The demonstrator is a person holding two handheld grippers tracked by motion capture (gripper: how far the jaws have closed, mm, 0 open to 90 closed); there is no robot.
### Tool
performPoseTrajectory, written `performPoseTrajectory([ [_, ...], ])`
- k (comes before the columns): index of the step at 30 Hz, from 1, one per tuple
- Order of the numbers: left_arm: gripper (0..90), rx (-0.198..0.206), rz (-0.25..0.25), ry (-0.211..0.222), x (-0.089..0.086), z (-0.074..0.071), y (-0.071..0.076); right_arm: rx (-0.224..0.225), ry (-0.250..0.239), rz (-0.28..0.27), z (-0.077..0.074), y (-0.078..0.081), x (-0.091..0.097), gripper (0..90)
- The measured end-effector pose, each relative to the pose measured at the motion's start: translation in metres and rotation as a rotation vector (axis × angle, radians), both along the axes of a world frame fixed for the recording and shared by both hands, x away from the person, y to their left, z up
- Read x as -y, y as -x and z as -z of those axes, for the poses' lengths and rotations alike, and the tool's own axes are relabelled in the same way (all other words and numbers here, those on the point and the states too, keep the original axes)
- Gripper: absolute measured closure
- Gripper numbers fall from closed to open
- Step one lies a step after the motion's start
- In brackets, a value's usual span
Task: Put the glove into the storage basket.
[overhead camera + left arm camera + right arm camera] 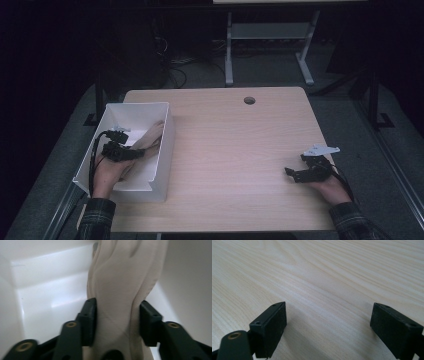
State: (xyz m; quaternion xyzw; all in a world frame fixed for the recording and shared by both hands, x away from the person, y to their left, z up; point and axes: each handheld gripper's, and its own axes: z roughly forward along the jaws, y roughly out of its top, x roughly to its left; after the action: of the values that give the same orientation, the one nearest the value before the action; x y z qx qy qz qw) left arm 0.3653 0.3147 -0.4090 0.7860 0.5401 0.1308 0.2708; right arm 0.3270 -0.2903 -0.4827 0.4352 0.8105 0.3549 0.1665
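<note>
Your left gripper [131, 152] sat low inside the white box [165, 150] at the table's left edge in the high view, its tips pointing across the box floor toward a beige cloth [150, 137] that ran diagonally toward the far right corner. Your right gripper [295, 174] lay near the right edge of the wooden table [230, 150], well apart from the box and from any object, evidently parked so that the left hand could work alone. A round hole [249, 100] marked the table's far side.

From the left gripper view, the left gripper [117, 317] had the cloth [122, 285] between its jaws, bunched into a vertical fold that rose against the white box wall [47, 272]. Both pads lay against the fabric's sides. The jaws stood about half spread, and my judgement is that you were loosening the pinch to leave the cloth in the box; whether the pads were still pressing or only touching, I could not tell for certain. The box walls closed in on both sides, which explains the narrow approach.

From the right gripper view, your right gripper [328, 322] was spread wide over bare table [324, 272], nothing between the pads.
</note>
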Motion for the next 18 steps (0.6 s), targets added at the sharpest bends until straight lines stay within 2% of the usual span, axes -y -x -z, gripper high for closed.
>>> performPoseTrajectory([
  [4, 37.3, 0.016, 0.012, 0.011, -0.001, -0.002, 0.001, 0.0, 0.0, 0.0, 0.0, 0.0, 0.0, 13.0],
  [7, 28.7, 0.035, 0.013, 0.017, 0.0, -0.01, 0.003, 0.0, 0.0, 0.0, 0.0, 0.0, 0.0, 13.1],
  [12, 23.2, 0.089, 0.029, 0.047, 0.003, -0.033, 0.005, 0.0, -0.003, -0.001, 0.0, 0.0, 0.0, 13.1],
  [18, 21.2, 0.15, 0.052, 0.087, 0.019, -0.063, 0.01, 0.0, -0.002, -0.001, 0.0, 0.0, 0.0, 13.1],
])
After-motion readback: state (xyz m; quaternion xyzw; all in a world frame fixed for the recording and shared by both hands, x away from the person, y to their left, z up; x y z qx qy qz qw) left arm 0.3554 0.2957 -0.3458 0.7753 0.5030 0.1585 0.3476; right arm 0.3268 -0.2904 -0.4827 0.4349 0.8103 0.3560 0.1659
